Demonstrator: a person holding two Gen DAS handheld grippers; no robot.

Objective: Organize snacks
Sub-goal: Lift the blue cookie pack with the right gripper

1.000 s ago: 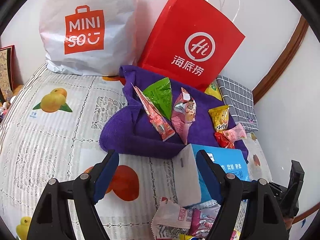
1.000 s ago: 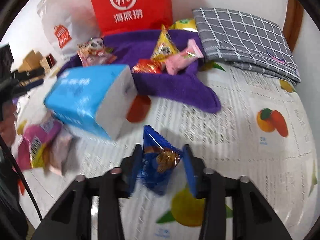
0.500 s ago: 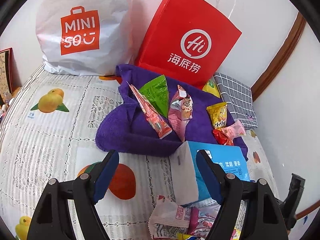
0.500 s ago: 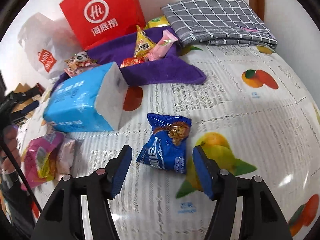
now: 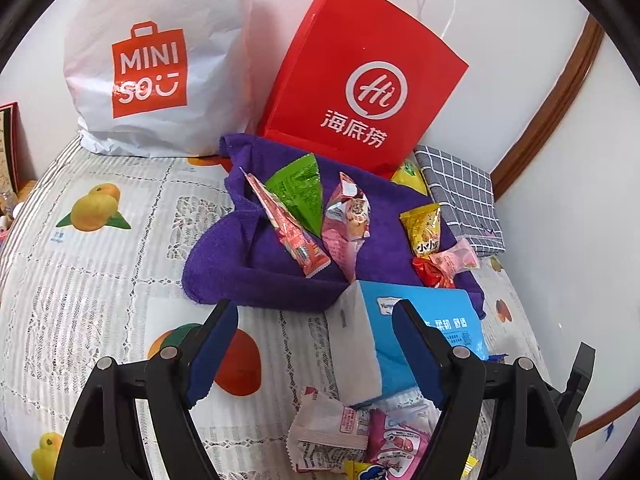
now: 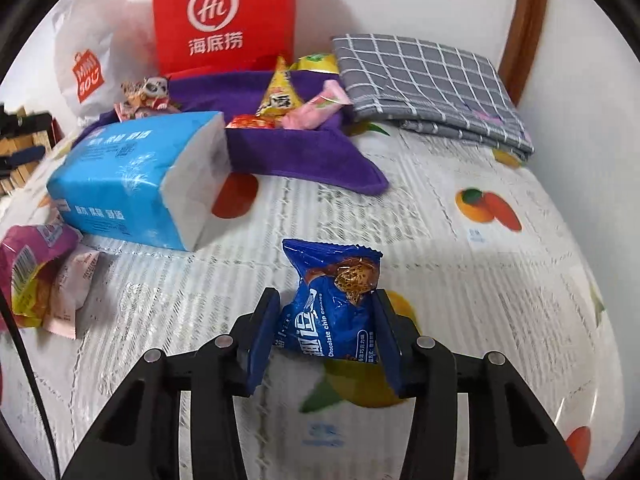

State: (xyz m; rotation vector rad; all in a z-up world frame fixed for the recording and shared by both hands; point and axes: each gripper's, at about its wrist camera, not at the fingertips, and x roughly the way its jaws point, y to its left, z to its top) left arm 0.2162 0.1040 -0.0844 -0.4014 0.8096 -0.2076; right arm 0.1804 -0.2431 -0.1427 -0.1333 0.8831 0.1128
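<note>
The surface is covered by a white lace-pattern cloth (image 5: 100,288) printed with oranges and other fruit. Behind it stands a plain white wall (image 5: 500,40); a second white wall (image 6: 580,100) meets it at the right. A curved brown wooden trim (image 5: 560,92) runs along that corner. Lighting is bright and even. At the far left edge, small wooden items (image 6: 20,152) are visible, blurred.

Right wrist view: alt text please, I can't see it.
The right gripper has just been closing around a blue chocolate chip cookie packet on a fruit-print tablecloth. Behind lie a blue tissue pack and a purple towel bearing snacks.
</note>
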